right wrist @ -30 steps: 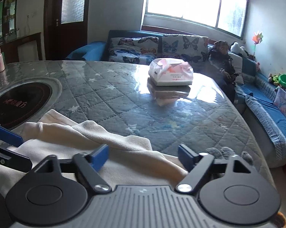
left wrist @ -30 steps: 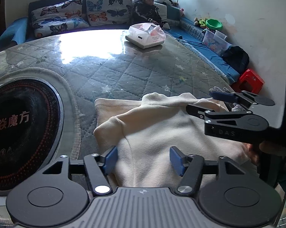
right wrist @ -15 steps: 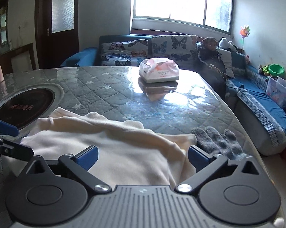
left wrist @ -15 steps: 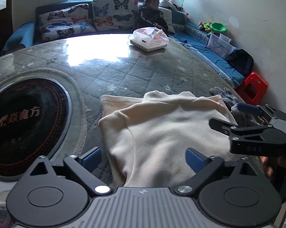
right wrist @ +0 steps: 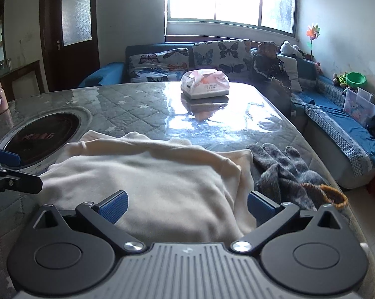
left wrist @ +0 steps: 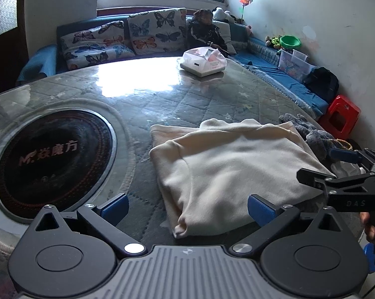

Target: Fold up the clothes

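On the tabletop [left wrist: 162,104] right in front of me sits the cream top [left wrist: 232,169], folded into a tidy rectangle. Both my left gripper [left wrist: 187,208] and right gripper [right wrist: 186,205] hover spread wide, holding nothing, probably since the fold looks done.

Folded garment on the table's near part, with other things around it.

The garment [left wrist: 227,172] lies on the table [left wrist: 142,99], between the round inset plate [left wrist: 53,154] on its left and the gloves [right wrist: 284,169] touching its right edge. The tissue box [right wrist: 205,86] sits farther back on the table, well apart. Behind the table runs the sofa [right wrist: 162,64], carrying the butterfly cushions [left wrist: 137,37].
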Tool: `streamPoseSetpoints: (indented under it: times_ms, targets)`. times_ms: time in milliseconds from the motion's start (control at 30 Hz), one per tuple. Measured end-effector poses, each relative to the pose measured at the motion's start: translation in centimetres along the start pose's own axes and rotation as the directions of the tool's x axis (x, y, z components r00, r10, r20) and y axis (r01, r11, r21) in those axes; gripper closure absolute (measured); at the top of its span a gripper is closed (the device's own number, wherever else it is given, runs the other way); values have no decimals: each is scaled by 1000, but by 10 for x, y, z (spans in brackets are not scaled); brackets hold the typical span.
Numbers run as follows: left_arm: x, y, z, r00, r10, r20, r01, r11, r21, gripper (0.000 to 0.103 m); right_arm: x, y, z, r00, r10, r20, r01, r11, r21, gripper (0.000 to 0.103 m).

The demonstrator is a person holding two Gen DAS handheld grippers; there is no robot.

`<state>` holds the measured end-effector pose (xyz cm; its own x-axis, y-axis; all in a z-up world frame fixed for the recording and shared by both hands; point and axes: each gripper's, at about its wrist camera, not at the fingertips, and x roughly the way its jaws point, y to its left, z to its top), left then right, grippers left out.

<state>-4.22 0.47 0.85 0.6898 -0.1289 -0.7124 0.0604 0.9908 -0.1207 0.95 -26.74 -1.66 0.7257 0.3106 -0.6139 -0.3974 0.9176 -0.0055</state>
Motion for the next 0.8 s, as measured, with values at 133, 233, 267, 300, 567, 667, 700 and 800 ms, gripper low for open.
streamPoseSetpoints:
  times_ms: [133, 233, 267, 300, 567, 667, 700, 800]
  targets:
    - [-6, -2, -7, 1000, 8, 14, -8, 1000, 18, 0, -8, 4, -5, 1000, 0, -1, 0, 1000, 1, 0]
    - [-9, -3, -12, 1000, 6, 22, -7, 1000, 20, 0, -14, 9, -9, 1000, -1, -3, 1, 1000, -4, 0]
    - [-10, -3, -14, 1000, 5, 27, -5, 1000, 17, 0, -15, 10, -10, 1000, -1, -5, 1, 1000, -4, 0]
    - [-12, -2, -15, 999, 3, 32, -4, 1000, 15, 0, -17, 11, -12, 1000, -2, -7, 2, 1000, -4, 0]
    - [-15, -7, -25, 999, 40, 3, -40, 999, 14, 0, -25, 20, -24, 1000, 0, -23, -1, 1000, -8, 0]
    - [-16, -9, -31, 999, 53, -5, -53, 998, 30, 0, -28, 22, -27, 1000, 4, -25, -4, 1000, -10, 0]
    - [-17, -10, -32, 998, 57, -7, -56, 998, 35, 0, -28, 24, -28, 1000, 5, -25, -5, 1000, -11, 0]
    - [-17, -15, -37, 997, 69, -23, -68, 996, 64, 0, -29, 27, -31, 1000, 7, -28, -7, 1000, -12, 0]
